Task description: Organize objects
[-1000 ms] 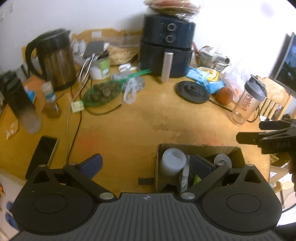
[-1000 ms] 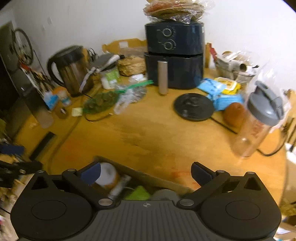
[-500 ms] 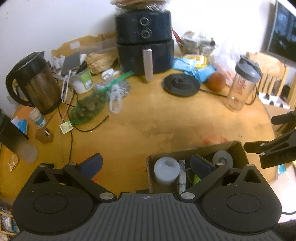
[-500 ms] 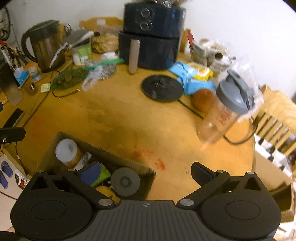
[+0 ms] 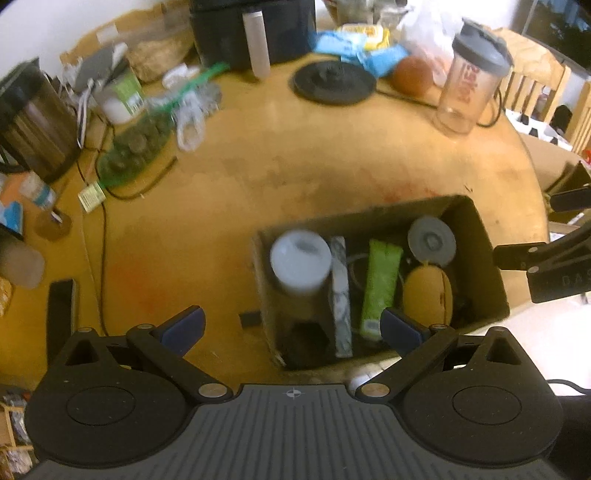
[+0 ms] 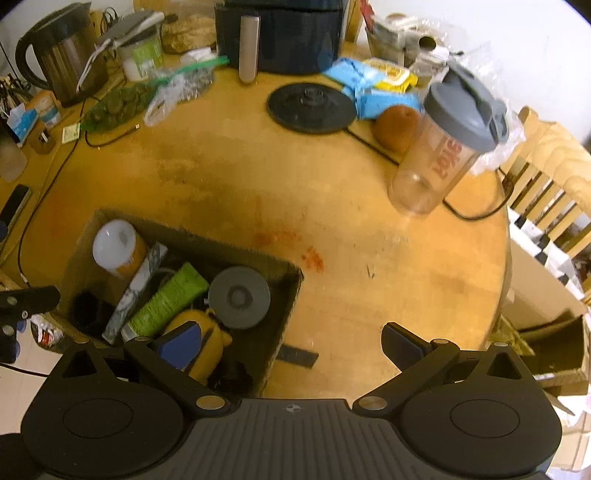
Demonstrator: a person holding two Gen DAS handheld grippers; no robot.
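Note:
An open cardboard box (image 5: 476, 229) stands on the round wooden table near its front edge; it also shows in the right wrist view (image 6: 291, 280). Inside are a white-lidded jar (image 5: 300, 260), a marbled flat pack (image 5: 341, 295), a green packet (image 5: 380, 284), a grey disc (image 5: 431, 240) and a yellow object (image 5: 426, 291). My left gripper (image 5: 291, 328) is open and empty, above the box's near left side. My right gripper (image 6: 291, 345) is open and empty, above the box's right end.
Further back are a clear shaker bottle (image 6: 443, 147), an orange fruit (image 6: 397, 123), a black disc (image 6: 310, 107), an air fryer (image 6: 280, 33), a kettle (image 6: 61, 51), a green bag (image 6: 118, 107) and cables. A phone (image 5: 61, 310) lies left. A chair (image 6: 546, 177) stands right.
Both grippers have risen and tilted down, so the box is seen more from above and its contents show fully. Both stay open and empty.

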